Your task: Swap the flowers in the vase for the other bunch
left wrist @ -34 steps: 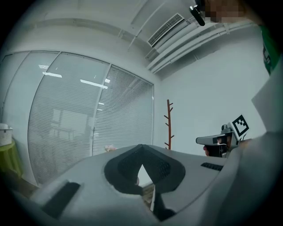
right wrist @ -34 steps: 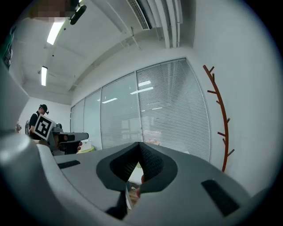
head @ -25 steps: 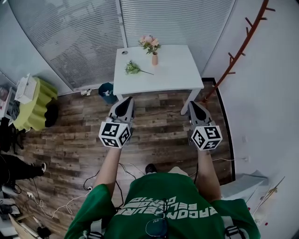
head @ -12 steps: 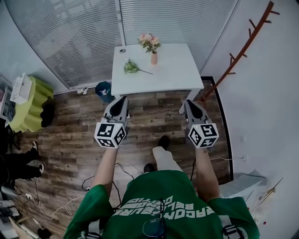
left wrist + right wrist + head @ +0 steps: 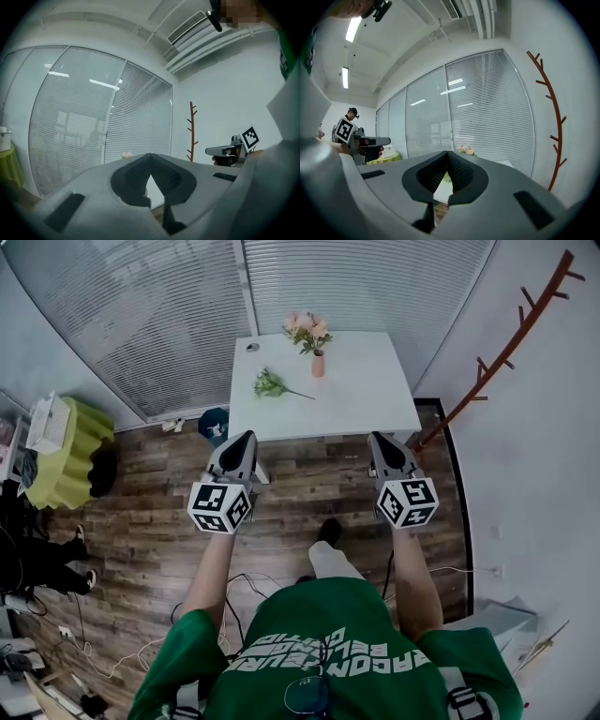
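A pink vase holding pink flowers stands upright at the back of the white table. A green bunch lies flat on the tabletop to the vase's left. My left gripper and right gripper are held level over the wooden floor, just short of the table's front edge, far from both bunches. Both are shut with nothing in them. The right gripper view shows the pink flowers past the closed tips of the right gripper. In the left gripper view the left gripper has its tips together.
A brown branch-shaped coat rack leans on the right wall. A teal bin sits at the table's left leg, a yellow-green stand farther left. Cables trail on the floor by my feet. Blinds cover the windows behind the table.
I have stepped towards the table, one leg swinging forward. Both grippers have come closer to the table's front edge, still shut and level.
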Motion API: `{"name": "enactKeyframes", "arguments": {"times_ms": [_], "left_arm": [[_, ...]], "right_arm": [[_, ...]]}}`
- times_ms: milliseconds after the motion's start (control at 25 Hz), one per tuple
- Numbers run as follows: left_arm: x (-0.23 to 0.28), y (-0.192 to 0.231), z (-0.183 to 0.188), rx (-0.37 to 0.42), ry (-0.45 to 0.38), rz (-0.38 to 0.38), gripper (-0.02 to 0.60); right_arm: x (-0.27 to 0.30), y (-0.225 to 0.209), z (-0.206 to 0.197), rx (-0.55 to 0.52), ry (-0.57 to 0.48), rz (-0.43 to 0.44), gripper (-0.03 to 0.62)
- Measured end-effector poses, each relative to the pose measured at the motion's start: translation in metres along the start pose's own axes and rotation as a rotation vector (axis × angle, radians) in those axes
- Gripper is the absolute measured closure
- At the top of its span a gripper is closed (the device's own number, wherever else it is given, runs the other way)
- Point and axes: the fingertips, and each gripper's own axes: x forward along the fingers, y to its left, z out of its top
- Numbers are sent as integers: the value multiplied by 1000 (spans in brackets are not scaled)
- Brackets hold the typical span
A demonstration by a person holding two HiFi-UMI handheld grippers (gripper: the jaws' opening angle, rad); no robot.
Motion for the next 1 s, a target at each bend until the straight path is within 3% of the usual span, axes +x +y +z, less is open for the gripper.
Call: {"name": "enactKeyframes", "arguments": {"times_ms": [320,1000], "left_arm": [[74,15,11,25,20,9,577],[199,34,-1,68,82,16,577]], "right_arm": [[56,-47,12,11,10,21,582],[150,-130,6,44,32,60,582]]}}
